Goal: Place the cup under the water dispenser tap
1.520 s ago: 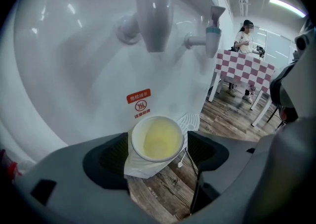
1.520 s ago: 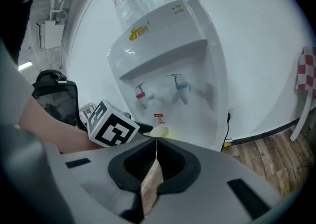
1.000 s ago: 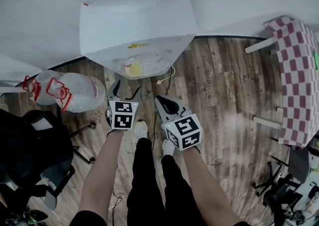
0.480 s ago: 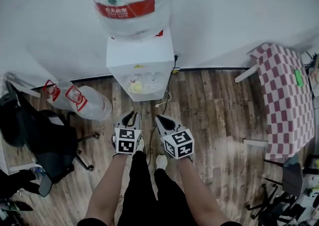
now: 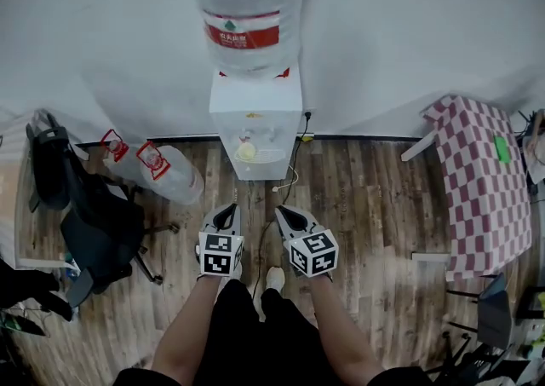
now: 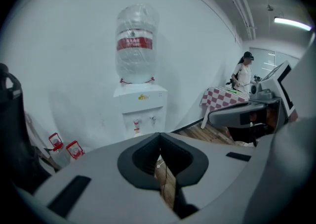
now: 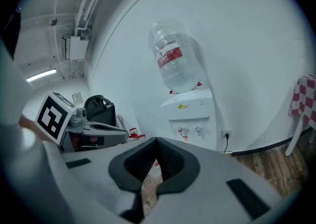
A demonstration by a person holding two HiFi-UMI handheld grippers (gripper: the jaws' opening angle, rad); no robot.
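A white water dispenser (image 5: 255, 116) stands against the wall with a big clear bottle (image 5: 249, 14) on top. A yellowish cup (image 5: 246, 152) sits in its recess below the taps. The dispenser (image 6: 140, 107) also shows in the left gripper view, and the dispenser (image 7: 190, 112) is in the right gripper view too. My left gripper (image 5: 232, 207) hangs over the wooden floor well short of the dispenser, jaws shut with nothing between them. My right gripper (image 5: 280, 211) is beside it, also shut and empty. The closed tips of the left gripper (image 6: 159, 134) and the right gripper (image 7: 156, 140) meet in their own views.
Two empty water bottles (image 5: 157, 173) lie on the floor at the left, next to a black office chair (image 5: 94, 222). A checkered table (image 5: 481, 184) stands at the right. A cable (image 5: 289, 178) runs from the wall socket. A person (image 6: 244, 74) stands far off by that table.
Both grippers have risen and drawn back from the dispenser, which now looks smaller with its whole bottle in view. The left jaws, open a second ago, have closed.
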